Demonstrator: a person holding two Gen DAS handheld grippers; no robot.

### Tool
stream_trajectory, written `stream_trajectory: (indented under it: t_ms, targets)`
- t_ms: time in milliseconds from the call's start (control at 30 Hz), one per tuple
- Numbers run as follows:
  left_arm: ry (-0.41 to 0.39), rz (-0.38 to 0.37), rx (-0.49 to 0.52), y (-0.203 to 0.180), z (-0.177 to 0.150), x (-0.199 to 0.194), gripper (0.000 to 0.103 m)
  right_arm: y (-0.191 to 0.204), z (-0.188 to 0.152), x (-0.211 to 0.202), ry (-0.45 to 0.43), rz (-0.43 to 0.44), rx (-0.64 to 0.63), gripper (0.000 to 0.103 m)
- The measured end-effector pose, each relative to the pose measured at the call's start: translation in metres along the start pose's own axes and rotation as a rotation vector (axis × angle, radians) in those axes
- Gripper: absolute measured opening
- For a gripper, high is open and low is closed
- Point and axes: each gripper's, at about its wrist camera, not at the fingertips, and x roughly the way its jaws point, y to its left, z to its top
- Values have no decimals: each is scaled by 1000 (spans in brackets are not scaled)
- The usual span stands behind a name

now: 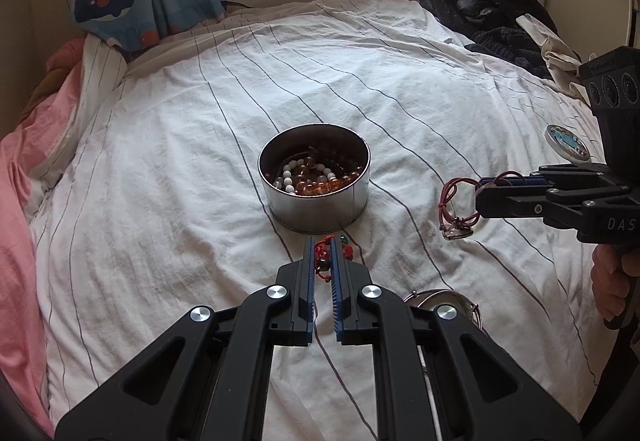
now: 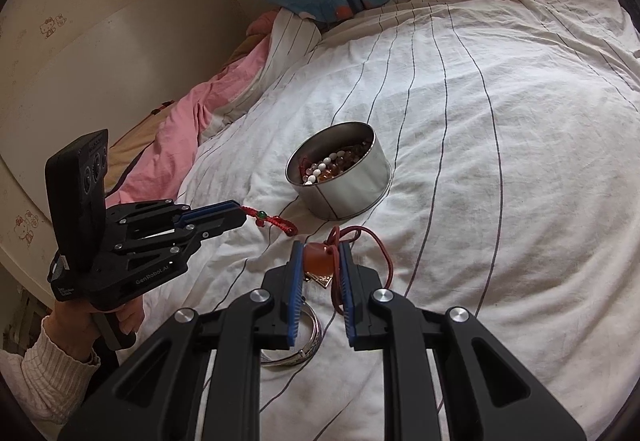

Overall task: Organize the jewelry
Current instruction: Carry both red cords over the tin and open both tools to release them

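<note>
Red bracelet (image 1: 325, 257) clamped, pendant cord (image 2: 320, 259) clamped

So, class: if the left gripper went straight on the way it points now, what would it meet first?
Probably the round metal tin of beads: it sits just beyond the left gripper, which is shut on a red knotted bracelet. Depth is uncertain.

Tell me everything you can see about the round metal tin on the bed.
The round silver metal tin stands upright and lidless on the white striped bedsheet. Its walls are plain and shiny. Inside lie strands of white and amber beads. Neither hand-held gripper touches it; both hold jewelry short of it.
</note>
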Motion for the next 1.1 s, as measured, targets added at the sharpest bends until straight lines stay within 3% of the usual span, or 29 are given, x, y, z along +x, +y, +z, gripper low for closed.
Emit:
stream_trajectory:
  t_ms: [433,967,1000,1067,1100]
  targets:
    - [-85,-79,-133,26,25,-25,7,14,17,-6,-84,38,-11,18]
    - [-177,-218,-261,41,78,8,7,0,59,9,-128,29,30,18]
    - [-147,-215,-272,43,80,19,8,0,63,13,-126,24,26,18]
    - [-34,-202,-272,47,79,47,24,1,71,23,-121,8,13,18]
    - [2,-174,-280,51,75,56,36,3,74,29,-114,-2,4,18]
